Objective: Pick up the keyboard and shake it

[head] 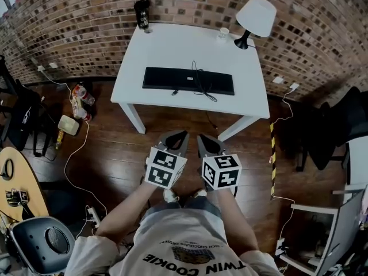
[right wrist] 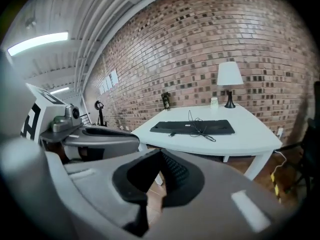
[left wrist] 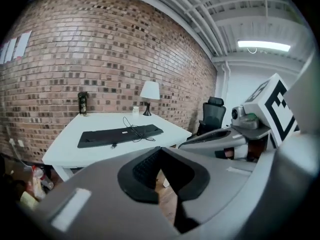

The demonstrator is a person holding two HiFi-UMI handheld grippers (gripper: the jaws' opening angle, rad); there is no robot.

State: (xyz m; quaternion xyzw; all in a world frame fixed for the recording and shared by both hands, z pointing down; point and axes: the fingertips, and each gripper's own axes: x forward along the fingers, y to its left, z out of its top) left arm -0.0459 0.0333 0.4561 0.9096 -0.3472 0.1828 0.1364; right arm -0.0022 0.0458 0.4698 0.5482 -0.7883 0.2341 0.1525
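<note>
Close to the person, the left gripper (head: pixel 179 138) and right gripper (head: pixel 204 141) hung side by side, both with jaws pressed together and empty. Farther off, the slim black keyboard (head: pixel 172 78) lay flat near the middle of the white table (head: pixel 167 45), its thin cable (head: pixel 209 96) looped loosely across it, a white lamp (head: pixel 256 16) beyond

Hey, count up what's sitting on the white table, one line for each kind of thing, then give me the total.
keyboard: 1
lamp: 1
dark container: 1
small pale cup: 1
Total: 4
</note>
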